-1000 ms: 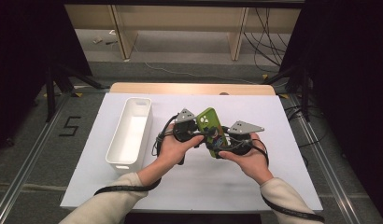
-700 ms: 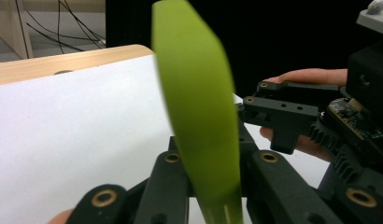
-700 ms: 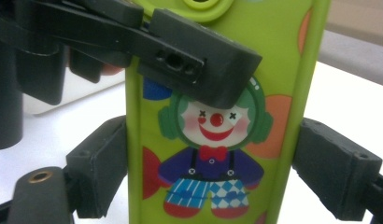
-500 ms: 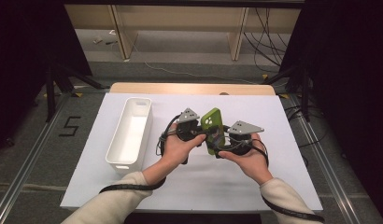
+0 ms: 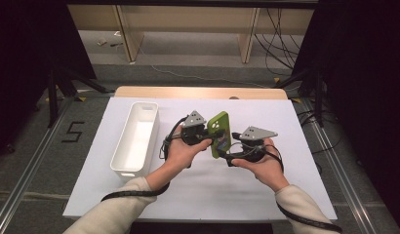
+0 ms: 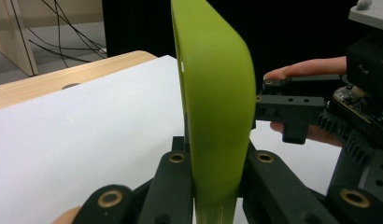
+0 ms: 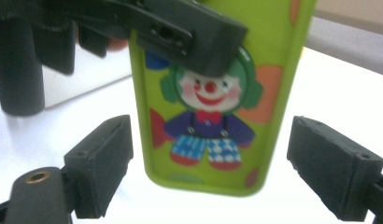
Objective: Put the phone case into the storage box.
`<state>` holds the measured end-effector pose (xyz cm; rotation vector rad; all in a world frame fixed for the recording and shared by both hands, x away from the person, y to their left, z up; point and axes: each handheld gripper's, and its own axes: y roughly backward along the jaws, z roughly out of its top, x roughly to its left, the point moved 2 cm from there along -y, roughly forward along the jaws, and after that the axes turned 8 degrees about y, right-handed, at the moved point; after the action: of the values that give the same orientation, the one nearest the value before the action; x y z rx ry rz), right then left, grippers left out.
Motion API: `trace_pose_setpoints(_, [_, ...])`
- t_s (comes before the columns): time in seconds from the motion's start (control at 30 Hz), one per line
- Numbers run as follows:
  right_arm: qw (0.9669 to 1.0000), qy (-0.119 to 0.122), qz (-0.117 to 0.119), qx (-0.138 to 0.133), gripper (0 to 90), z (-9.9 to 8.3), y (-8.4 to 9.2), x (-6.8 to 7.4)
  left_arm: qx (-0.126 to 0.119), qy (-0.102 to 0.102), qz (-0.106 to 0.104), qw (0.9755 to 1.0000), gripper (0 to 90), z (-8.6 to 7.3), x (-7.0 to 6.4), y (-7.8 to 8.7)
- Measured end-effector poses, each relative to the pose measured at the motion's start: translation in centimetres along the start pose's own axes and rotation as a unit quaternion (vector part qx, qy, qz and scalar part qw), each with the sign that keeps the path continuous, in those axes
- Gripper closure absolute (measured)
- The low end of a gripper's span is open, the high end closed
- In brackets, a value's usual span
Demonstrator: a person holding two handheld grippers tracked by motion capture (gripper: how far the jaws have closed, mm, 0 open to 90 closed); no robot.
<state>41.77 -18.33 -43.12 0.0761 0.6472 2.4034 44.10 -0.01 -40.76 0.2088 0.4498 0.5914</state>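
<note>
A lime-green phone case [image 5: 220,132] with a clown picture [image 7: 209,116] is held upright above the white table sheet, between both hands. My left gripper [image 6: 216,163] is shut on the case's lower edge [image 6: 217,116], with a jaw pressed against each face. In the high view that left gripper [image 5: 212,141] comes at the case from the left. My right gripper [image 5: 232,148] faces it from the right and stands open. Its two pads [image 7: 98,163] sit wide on either side of the case without touching it. One left jaw crosses the top of the case in the right gripper view.
A long white bin [image 5: 125,171] lies on the left of the white sheet [image 5: 198,195], with nothing in it. A wooden table edge [image 5: 198,92] runs along the far side. Cables trail from both grippers past the sleeves.
</note>
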Motion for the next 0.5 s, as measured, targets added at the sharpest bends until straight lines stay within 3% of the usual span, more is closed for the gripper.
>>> trace_pose_setpoints(0.27, [0.9997,0.000,0.010,0.021,16.0,-1.3,0.2,-1.3,0.013,-0.035,-0.038,0.9986,83.6,0.0,0.2,-0.1])
trace_pose_setpoints(0.37, [0.9993,0.004,0.023,0.028,17.6,-1.8,0.2,-1.7,0.023,-0.054,-0.062,0.9963,83.5,-0.1,0.0,-0.2])
trace_pose_setpoints(0.5, [0.9988,0.003,0.036,0.033,18.6,-2.2,0.0,-1.9,0.025,-0.063,-0.073,0.9950,83.5,-0.2,-0.2,-0.4])
